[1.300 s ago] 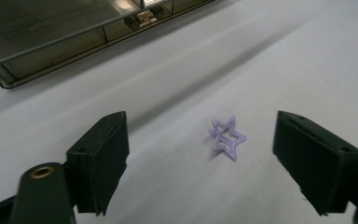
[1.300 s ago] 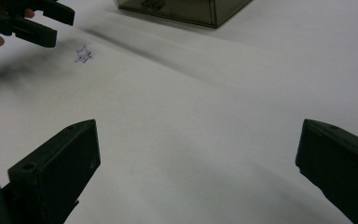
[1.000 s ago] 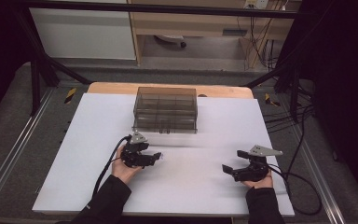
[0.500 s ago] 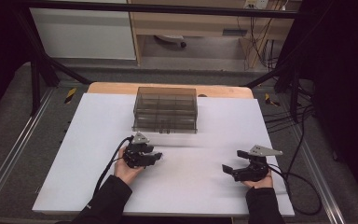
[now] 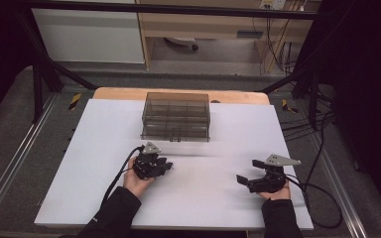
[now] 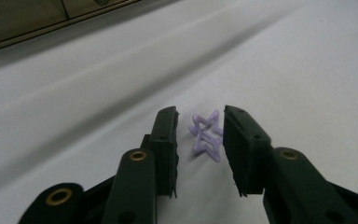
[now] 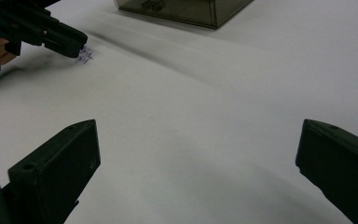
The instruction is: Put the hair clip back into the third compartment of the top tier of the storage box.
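Left gripper view shows the left gripper [image 6: 200, 133] narrowly parted around a purple star [image 6: 206, 135]; the right gripper [image 7: 198, 154] gapes empty, a smoky drawer box [image 5: 176, 116] beyond.

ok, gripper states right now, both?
Left gripper: open, jaws on either side of the purple star, not closed on it.
Right gripper: open wide, holding nothing.

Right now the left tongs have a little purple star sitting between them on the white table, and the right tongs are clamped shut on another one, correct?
Not quite. The right tongs are wide open with nothing between them, as the right gripper view shows. The rest holds: the left tongs have the little purple star between them on the white table.
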`<action>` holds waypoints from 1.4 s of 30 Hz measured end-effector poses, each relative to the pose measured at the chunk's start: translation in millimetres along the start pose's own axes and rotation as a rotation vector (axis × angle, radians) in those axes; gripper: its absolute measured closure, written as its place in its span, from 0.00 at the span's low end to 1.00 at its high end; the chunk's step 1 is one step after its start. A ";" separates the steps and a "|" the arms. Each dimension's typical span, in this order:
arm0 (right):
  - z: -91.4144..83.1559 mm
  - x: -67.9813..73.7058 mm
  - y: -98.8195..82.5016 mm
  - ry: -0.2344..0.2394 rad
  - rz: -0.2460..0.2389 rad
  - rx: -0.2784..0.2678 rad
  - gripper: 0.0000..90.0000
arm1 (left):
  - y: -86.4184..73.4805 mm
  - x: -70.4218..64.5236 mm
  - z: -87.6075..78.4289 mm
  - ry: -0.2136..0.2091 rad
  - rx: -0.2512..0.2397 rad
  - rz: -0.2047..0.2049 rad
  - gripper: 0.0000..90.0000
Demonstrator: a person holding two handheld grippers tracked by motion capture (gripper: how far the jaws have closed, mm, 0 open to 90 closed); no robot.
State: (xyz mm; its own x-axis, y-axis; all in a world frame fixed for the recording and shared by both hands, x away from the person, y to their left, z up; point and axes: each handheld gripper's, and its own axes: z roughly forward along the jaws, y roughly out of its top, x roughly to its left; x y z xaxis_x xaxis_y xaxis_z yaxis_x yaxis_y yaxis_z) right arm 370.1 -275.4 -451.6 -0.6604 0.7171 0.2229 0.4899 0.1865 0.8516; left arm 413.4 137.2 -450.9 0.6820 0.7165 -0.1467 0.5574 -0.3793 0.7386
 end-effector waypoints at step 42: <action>-0.6 -0.1 0.2 0.000 -0.002 -0.004 0.00 | 0.5 -4.0 -1.3 0.002 -0.005 0.001 0.98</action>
State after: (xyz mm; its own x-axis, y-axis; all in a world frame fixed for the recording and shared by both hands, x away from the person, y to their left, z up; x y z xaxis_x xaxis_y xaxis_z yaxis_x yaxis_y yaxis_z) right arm 369.9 -275.9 -451.2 -0.6614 0.7165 0.2216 0.4864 0.1849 0.8539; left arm 410.3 135.0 -449.1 0.6817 0.7171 -0.1449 0.5541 -0.3768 0.7423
